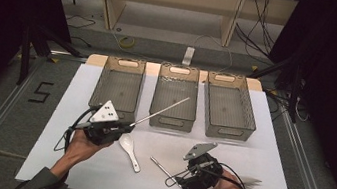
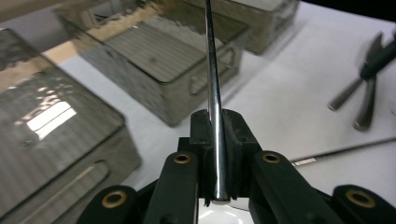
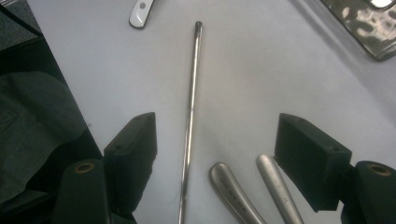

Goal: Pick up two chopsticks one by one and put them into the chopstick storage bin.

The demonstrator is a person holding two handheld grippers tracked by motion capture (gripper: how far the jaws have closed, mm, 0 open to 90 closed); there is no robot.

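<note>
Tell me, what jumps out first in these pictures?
First, the long shiny metal chopstick clamped in the left gripper, pointing up toward the middle basket of three grey baskets at the far side of the white table. Next, the right gripper, jaws wide open, hovering over a second chopstick lying on the table. A white spoon lies between the hands.

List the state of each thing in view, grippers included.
Left gripper: shut on thin steel chopstick, lifted, tip over the middle basket.
Right gripper: open, above second steel chopstick lying flat on the table.
White ceramic spoon: lying flat.
Three grey mesh baskets: upright, empty.
</note>
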